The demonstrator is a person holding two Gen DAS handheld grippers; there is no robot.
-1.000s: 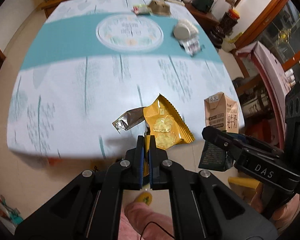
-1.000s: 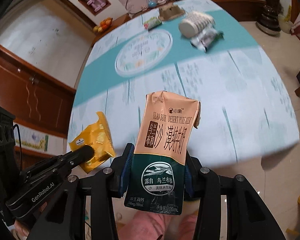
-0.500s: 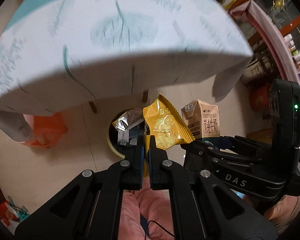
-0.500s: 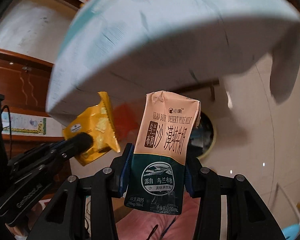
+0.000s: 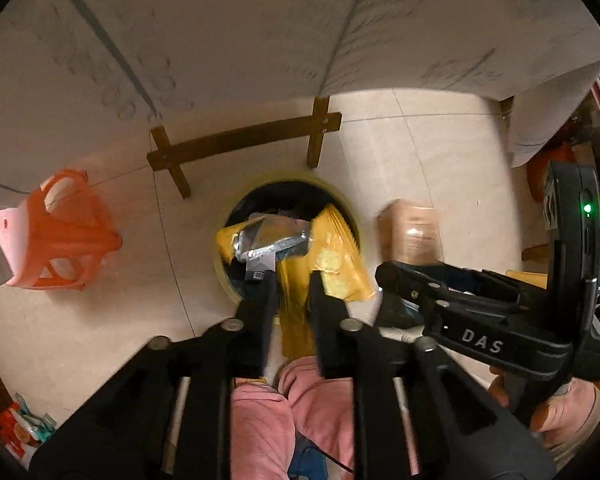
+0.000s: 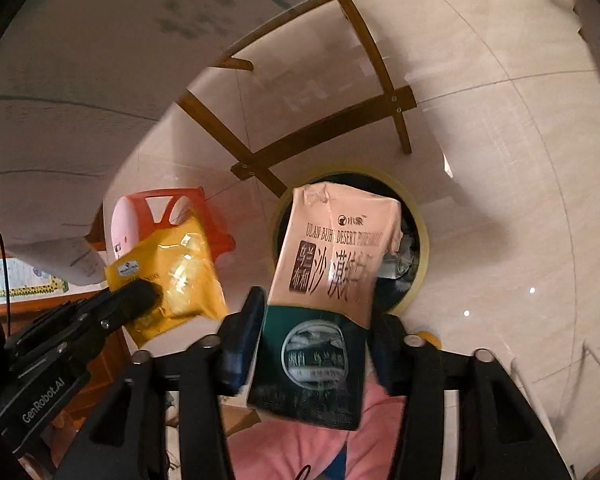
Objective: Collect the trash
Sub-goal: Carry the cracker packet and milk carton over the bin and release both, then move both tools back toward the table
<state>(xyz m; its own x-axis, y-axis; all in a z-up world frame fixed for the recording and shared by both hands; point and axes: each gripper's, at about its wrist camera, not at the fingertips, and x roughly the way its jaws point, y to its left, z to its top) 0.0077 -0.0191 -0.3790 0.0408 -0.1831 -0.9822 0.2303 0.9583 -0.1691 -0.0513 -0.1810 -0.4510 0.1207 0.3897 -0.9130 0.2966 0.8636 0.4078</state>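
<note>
Both grippers' jaws are opening: the yellow wrapper slips from the left gripper, the milk carton stands upright in the right gripper, the trash bin at 12 o'clock

Dim warm indoor light, heavy fisheye bending and dark vignette at edges, motion blur on nearer objects.

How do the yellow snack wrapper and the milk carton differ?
The yellow snack wrapper is a flat, crinkled foil pouch; the milk carton is a boxy pink-and-green pack. The wrapper sits between the left gripper's opening jaws, the carton between the right gripper's. Both hang above the trash bin.
</note>
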